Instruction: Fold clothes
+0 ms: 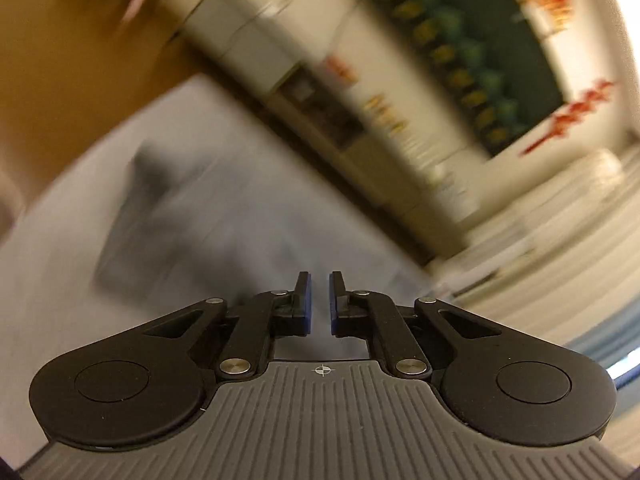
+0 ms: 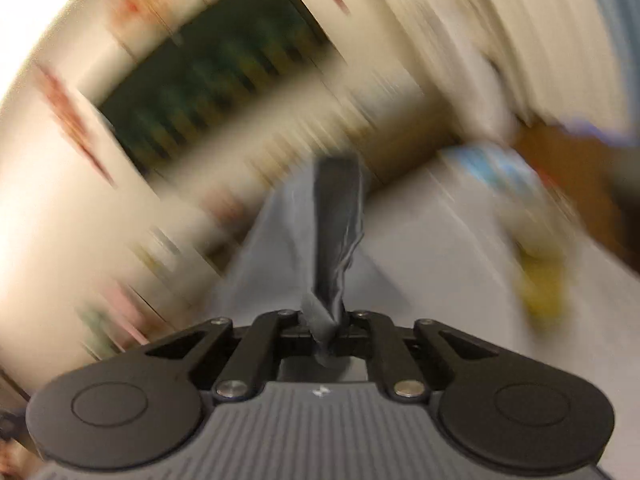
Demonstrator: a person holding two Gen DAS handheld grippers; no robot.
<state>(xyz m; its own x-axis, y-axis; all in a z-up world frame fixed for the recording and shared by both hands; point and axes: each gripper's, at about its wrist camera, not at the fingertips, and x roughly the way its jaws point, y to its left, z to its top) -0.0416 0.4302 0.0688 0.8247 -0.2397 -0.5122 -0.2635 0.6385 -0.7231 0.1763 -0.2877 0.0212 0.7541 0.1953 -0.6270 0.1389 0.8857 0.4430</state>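
The room smears into streaks in both views; behind the pale surface point(image 1: 248, 216) where the clothes lie runs a cream wall point(image 1: 400, 60) with a dark green panel point(image 1: 472, 52) set into it, red decorations point(image 1: 576, 116) hanging beside that panel, and low cabinets point(image 1: 248, 52) at the wall's foot; an orange-brown area point(image 1: 60, 72) fills the upper left corner of the left view. In the right view a blurred blue-and-white thing point(image 2: 492, 168) and a yellow thing point(image 2: 540, 284) sit on the surface off to the right, well apart from the gripper; what they are I cannot tell.

A dark garment point(image 1: 160, 216) lies spread on the pale surface ahead of the left gripper point(image 1: 320, 304), well apart from its tips; nothing stands between them. That gripper's blue-padded fingers point(image 1: 306, 304) stand with only a narrow slit between them and carry nothing; the surface shows through the gap.

The right gripper point(image 2: 326, 328) is clenched on a dark grey cloth point(image 2: 336, 232); a bunched fold is pinched between the two fingers, a little of it poking back toward the camera, and the rest runs away from the tips as a long twisted strip over the pale surface toward the far wall; whether its far end is touching the surface is lost in the blur.
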